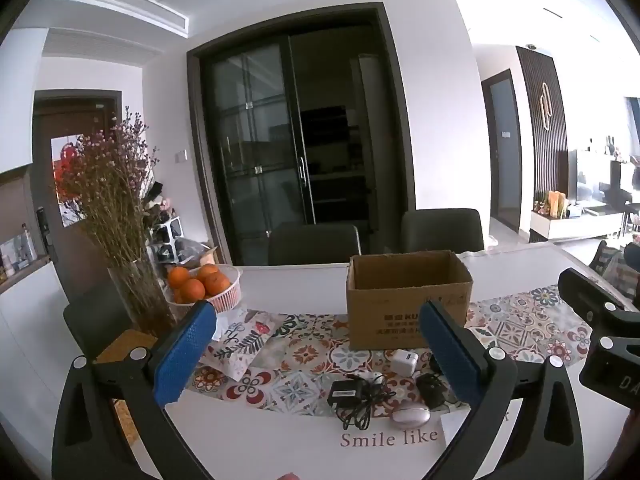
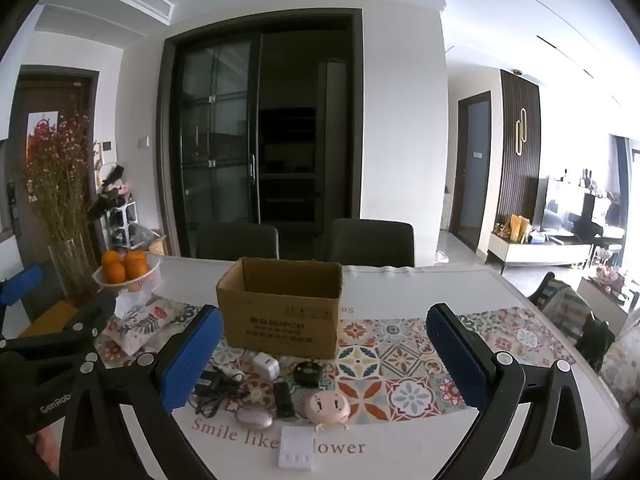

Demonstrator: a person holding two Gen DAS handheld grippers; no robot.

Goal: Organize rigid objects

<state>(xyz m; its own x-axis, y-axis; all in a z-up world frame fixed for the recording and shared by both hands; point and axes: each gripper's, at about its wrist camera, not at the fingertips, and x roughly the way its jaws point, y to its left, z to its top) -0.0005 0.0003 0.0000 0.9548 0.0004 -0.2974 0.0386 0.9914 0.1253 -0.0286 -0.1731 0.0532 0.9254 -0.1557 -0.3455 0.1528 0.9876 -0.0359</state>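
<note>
An open cardboard box (image 2: 280,312) stands on the patterned table runner (image 2: 400,364). In front of it lie small items: a white plug cube (image 2: 265,365), a black adapter with tangled cable (image 2: 218,390), a round black gadget (image 2: 307,372), a black stick (image 2: 284,399), a pink oval device (image 2: 254,418), a round pink case (image 2: 326,408) and a white flat tray (image 2: 296,454). My right gripper (image 2: 324,352) hangs open above them, nothing between its blue pads. My left gripper (image 1: 320,346) is open too, over the adapter (image 1: 346,392), plug cube (image 1: 404,362) and box (image 1: 408,300).
A bowl of oranges (image 2: 126,270), a glass vase of dried flowers (image 2: 72,264) and a printed pouch (image 2: 140,322) sit at the table's left. Two dark chairs (image 2: 372,242) stand behind the white table (image 2: 400,452). The right gripper's body (image 1: 600,328) shows in the left view.
</note>
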